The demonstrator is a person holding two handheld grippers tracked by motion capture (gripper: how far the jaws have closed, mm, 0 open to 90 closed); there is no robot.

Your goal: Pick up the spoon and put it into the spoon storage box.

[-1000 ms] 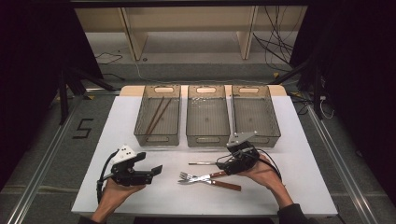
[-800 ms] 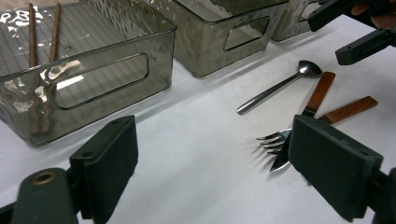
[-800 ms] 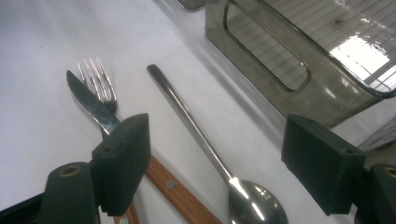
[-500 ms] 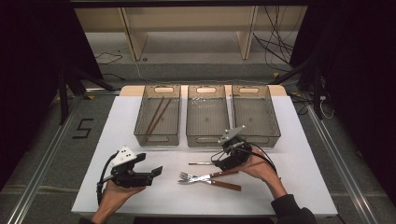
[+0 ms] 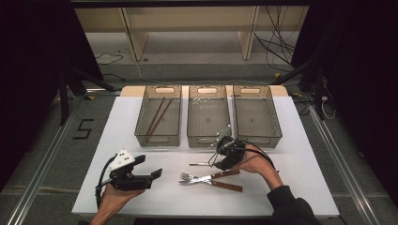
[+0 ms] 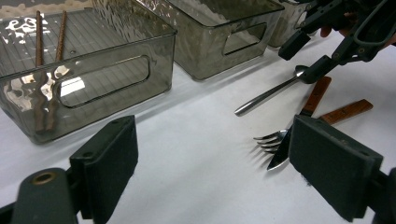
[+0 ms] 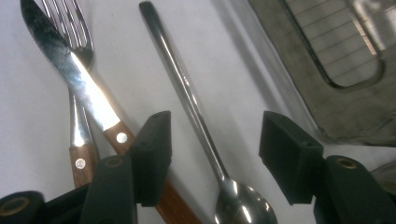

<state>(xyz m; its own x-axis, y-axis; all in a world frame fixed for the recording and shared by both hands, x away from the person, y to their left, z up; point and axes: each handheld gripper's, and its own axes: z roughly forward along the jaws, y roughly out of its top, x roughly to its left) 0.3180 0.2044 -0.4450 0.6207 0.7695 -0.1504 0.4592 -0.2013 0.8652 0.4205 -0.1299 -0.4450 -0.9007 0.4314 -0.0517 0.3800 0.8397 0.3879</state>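
1. The right gripper (image 5: pixel 224 158) is lowered over a metal spoon (image 7: pixel 187 100) that lies flat on the white tabletop (image 5: pixel 309 173). In the right gripper view the spoon's neck runs up between the two black fingers (image 7: pixel 152 156), its bowl at their base and its handle reaching out past their tips.
2. Those fingers have just been closing and stand half spread. The spoon lies between them, but a gap shows on each side of it, so neither pad presses on it.
3. Just outside one finger of the right gripper lie a knife (image 7: pixel 81 88) and a fork (image 7: pixel 74 116) with wooden handles, the knife blade crossing over the fork. The finger overlaps the knife's handle in the picture; whether it touches cannot be told.
4. On the other side of those fingers, near but apart, is the wall of a smoked clear bin (image 7: pixel 336 65).
5. The left gripper (image 5: pixel 141 176) is held low above the tabletop, well apart from the cutlery, fingers (image 6: pixel 109 161) spread wide with nothing between them.
6. Ahead of the left fingers stand three bins in a row; the nearest one (image 6: pixel 107 79) holds a pair of brown chopsticks (image 6: pixel 39 42). Beyond their tips the left gripper view shows the fork's tines, the knife's point and the spoon's handle.
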